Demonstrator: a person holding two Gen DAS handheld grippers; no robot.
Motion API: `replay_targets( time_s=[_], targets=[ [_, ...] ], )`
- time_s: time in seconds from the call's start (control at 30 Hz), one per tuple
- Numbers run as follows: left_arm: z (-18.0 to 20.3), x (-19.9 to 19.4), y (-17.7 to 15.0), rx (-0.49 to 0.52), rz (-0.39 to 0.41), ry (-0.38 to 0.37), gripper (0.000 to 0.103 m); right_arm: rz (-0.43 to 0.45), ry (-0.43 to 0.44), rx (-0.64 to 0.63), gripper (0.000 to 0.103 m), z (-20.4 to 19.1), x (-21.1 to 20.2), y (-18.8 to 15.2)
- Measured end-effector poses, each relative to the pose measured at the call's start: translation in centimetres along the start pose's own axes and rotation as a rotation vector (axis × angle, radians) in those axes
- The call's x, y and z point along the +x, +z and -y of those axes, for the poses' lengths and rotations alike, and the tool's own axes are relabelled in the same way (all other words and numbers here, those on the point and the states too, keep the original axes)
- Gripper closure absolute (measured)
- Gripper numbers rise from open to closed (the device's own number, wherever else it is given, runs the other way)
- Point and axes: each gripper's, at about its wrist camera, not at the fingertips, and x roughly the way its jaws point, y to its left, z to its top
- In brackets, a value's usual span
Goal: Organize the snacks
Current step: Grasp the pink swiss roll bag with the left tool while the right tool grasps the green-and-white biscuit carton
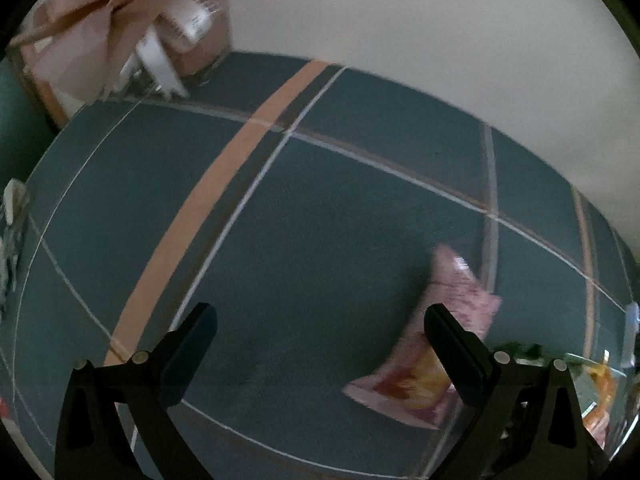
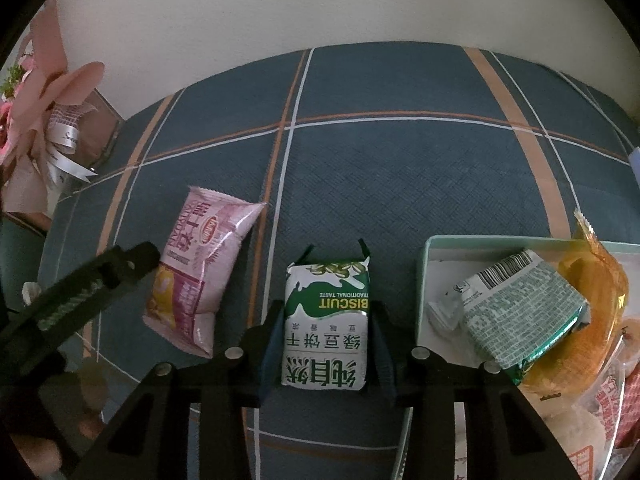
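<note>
Green-and-white biscuit packet (image 2: 326, 320) sits clamped in the right tongs (image 2: 325, 344).

One pink snack packet (image 2: 200, 268) and one green-and-white biscuit packet (image 2: 326, 320) lie outside the tray. One pale green tray (image 2: 424, 276) holds one green packet (image 2: 524, 312) and one orange packet (image 2: 596, 292).

Home setting, likely living or dining room. Table covered by blue plaid cloth (image 2: 400, 168) with orange and white stripes, pushed against plain cream wall (image 2: 280, 8). Pink paper bouquet (image 2: 44, 92) with white ribbon stands at cloth's far left corner, near wall. Packaged snacks lie on cloth: pink packet (image 2: 200, 264), green biscuit packet (image 2: 326, 320). Pale tray (image 2: 424, 280) at cloth's right edge holds more wrapped snacks.
</note>
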Motion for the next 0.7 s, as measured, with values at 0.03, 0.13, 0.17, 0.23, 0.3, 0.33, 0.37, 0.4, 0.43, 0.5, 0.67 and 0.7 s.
replay_targets(
  time_s=[0.03, 0.13, 0.17, 0.23, 0.3, 0.33, 0.37, 0.4, 0.43, 0.5, 0.67, 0.7],
  targets=[
    [0.3, -0.1, 0.0, 0.015, 0.001, -0.011, 0.0, 0.0, 0.0, 0.0, 0.06, 0.0, 0.0, 0.0],
    [1.6, 0.3, -0.4, 0.058, -0.015, -0.051, 0.0, -0.001, 0.002, -0.001, 0.06, 0.0, 0.1, 0.0],
    [2.4, 0.7, -0.1, 0.067, -0.024, -0.062, 0.0, 0.0, 0.002, -0.002, 0.06, 0.0, 0.1, 0.0],
    [3.0, 1.1, -0.5, 0.078, -0.046, -0.09, 0.0, 0.0, 0.0, -0.004, 0.06, 0.0, 0.1, 0.0],
    [3.5, 1.6, -0.5, 0.077, -0.066, -0.124, 0.0, 0.0, -0.001, -0.005, 0.06, 0.0, 0.2, -0.1],
    [3.6, 1.8, -0.5, 0.073, -0.071, -0.134, 0.0, -0.001, -0.003, -0.006, 0.06, -0.1, 0.2, -0.1],
    [3.7, 2.1, -0.5, 0.067, -0.08, -0.147, 0.0, -0.001, -0.005, -0.008, 0.059, -0.1, 0.3, -0.1],
    [3.8, 2.3, -0.5, 0.063, -0.083, -0.149, 0.0, -0.001, -0.007, -0.01, 0.059, -0.2, 0.3, -0.2],
    [3.8, 2.4, -0.5, 0.061, -0.082, -0.145, 0.0, -0.001, -0.008, -0.011, 0.059, -0.2, 0.4, -0.2],
    [3.4, 2.8, -0.4, 0.054, -0.068, -0.131, 0.0, -0.001, -0.008, -0.011, 0.059, -0.2, 0.5, -0.2],
    [3.1, 2.0, -0.2, 0.026, -0.045, -0.16, 0.026, 0.001, -0.018, -0.014, 0.061, -0.4, 0.7, -0.3],
    [3.2, 1.9, -0.2, 0.031, -0.042, -0.161, 0.028, 0.001, -0.02, -0.015, 0.061, -0.4, 0.7, -0.4]
  ],
)
